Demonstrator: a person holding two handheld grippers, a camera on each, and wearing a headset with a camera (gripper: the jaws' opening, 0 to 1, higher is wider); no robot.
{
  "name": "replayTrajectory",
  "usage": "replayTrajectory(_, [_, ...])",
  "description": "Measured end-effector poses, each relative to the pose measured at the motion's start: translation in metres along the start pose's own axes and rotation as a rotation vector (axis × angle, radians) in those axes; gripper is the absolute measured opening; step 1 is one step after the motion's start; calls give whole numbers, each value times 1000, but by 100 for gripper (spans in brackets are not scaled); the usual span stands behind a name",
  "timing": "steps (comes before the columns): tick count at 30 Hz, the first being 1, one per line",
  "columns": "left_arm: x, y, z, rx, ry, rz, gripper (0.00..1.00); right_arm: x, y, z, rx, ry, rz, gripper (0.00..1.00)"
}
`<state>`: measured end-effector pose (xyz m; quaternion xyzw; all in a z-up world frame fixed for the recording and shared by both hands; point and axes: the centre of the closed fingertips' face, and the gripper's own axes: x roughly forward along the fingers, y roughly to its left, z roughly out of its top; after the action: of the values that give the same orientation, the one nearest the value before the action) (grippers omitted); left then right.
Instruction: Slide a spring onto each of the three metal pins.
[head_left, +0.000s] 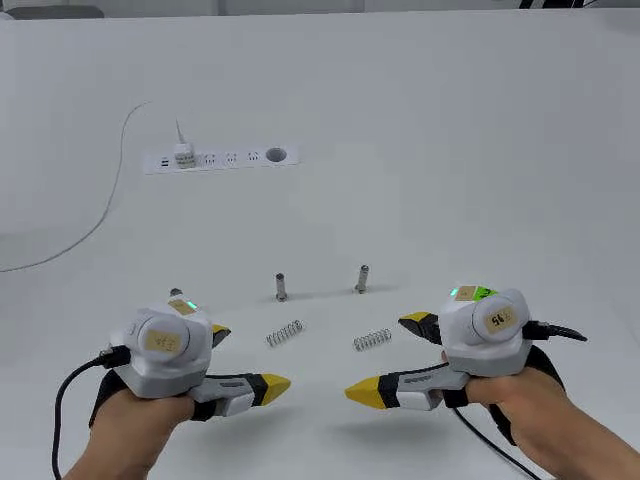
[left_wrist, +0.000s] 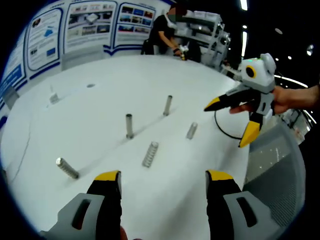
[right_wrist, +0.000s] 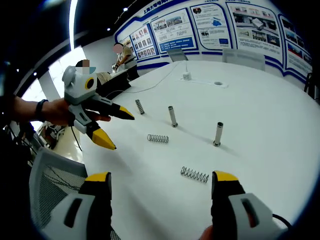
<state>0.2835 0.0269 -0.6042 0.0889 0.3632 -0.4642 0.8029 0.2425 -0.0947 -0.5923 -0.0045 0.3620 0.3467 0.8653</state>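
Two bare metal pins stand upright on the white table, the middle pin (head_left: 281, 287) (left_wrist: 129, 126) (right_wrist: 172, 116) and the right pin (head_left: 362, 279) (left_wrist: 168, 105) (right_wrist: 218, 134). The leftmost pin (left_wrist: 66, 168) (right_wrist: 139, 106) looks ribbed, as if a spring sits on it; the left gripper partly hides it in the head view. Two loose springs lie in front of the pins, a left spring (head_left: 284, 333) (left_wrist: 150, 154) (right_wrist: 158, 138) and a right spring (head_left: 372, 340) (left_wrist: 192, 130) (right_wrist: 194, 174). My left gripper (head_left: 245, 358) (left_wrist: 164, 177) and right gripper (head_left: 390, 356) (right_wrist: 162, 180) hover near the springs, both open and holding nothing.
A white power strip (head_left: 220, 158) with a plug lies at the back of the table, and its cable (head_left: 100, 215) runs off to the left. People stand at a far bench (left_wrist: 165, 35). A mesh chair (right_wrist: 50, 185) sits beside the table's edge.
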Motion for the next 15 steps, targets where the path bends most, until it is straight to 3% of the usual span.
replayTrajectory(15, [22,6,6,80,60,-19,66,-1,1,-2,12,2,7,84])
